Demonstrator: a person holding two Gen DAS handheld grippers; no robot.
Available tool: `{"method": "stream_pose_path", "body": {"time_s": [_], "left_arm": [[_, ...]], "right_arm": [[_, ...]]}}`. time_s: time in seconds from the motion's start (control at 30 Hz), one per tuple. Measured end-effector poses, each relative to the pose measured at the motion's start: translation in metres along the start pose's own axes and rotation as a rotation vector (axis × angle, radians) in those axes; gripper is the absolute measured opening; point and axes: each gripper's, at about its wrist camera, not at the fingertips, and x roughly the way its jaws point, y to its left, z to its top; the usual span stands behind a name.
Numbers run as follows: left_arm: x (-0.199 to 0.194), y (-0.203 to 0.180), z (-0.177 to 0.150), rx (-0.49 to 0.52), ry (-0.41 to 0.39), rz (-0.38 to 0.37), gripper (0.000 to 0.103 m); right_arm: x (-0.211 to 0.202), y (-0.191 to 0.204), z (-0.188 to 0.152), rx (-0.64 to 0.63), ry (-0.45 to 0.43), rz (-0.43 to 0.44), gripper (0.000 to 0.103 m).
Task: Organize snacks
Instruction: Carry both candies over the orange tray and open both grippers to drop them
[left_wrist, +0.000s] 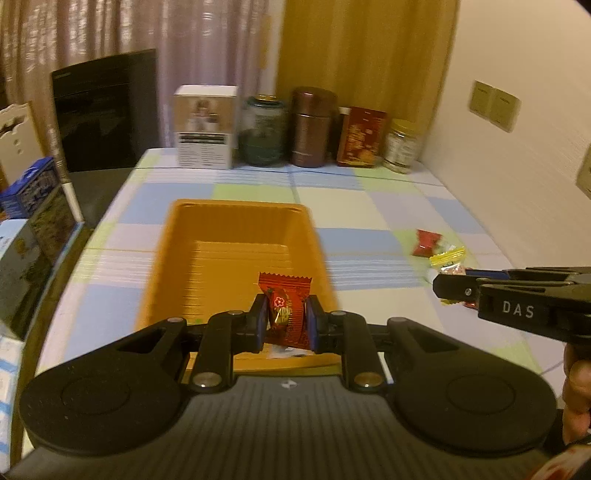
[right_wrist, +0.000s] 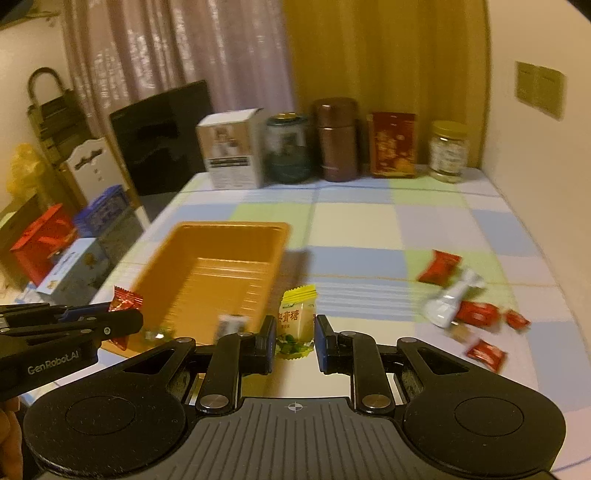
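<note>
Both grippers are mid-carry, left gripper clamped on a red candy and right gripper on a yellow candy, so next is probably dropping both into the orange tray.

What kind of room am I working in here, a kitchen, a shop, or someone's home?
Most likely a home living or dining room: a table under a checked cloth, curtains behind it, and jars and tins lined up along its far edge. An orange tray and wrapped candies lie on it.

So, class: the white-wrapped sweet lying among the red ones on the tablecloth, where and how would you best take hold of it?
Probably grip the white sweet across its plump middle, coming from above. It lies flat and slanted, its twisted ends look too thin to hold, and red sweets crowd its near side.
</note>
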Motion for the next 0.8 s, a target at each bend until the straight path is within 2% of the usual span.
{"method": "stream_pose_path", "body": {"time_s": [0.3, 0.8], "left_arm": [[-0.002, 0.043, 0.005, -0.063, -0.001, 0.065, 0.019], [0.026, 0.058, 0.009, -0.094, 0.023, 0.075, 0.019]], "right_arm": [[0.027, 0.041, 0.015, -0.051, 0.004, 0.07, 0.022], [0.067, 0.052, 0.024, -0.063, 0.039, 0.101, 0.022]]}}
